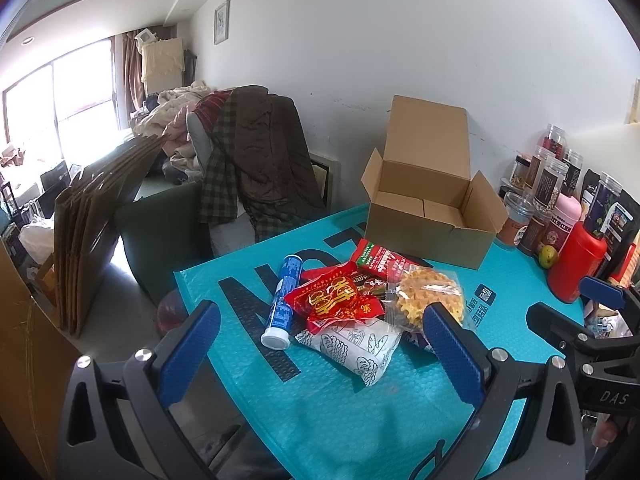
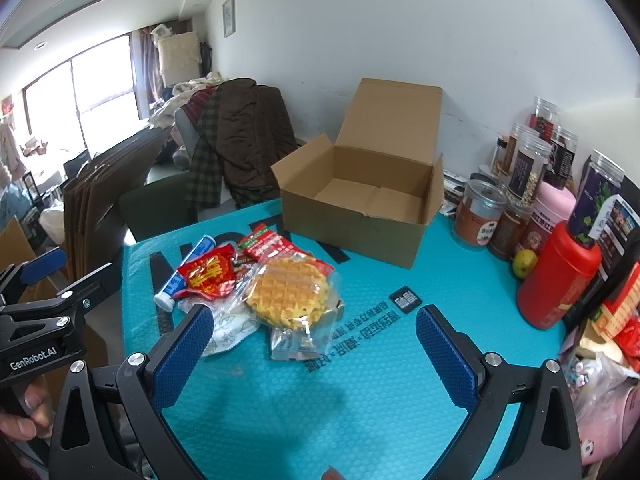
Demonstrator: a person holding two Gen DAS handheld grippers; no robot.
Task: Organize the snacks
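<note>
Snacks [image 2: 276, 280] heaped mid-frame, cardboard box [image 2: 360, 200] open behind for loading; left gripper [image 1: 320, 336] and right gripper [image 2: 312, 344] both spread, empty.

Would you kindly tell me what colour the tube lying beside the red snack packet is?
The tube is blue with a white cap, clearest in the left wrist view.

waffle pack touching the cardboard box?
Apart. The right wrist view shows a strip of bare teal mat between the waffle pack and the cardboard box; the left wrist view agrees.
</note>
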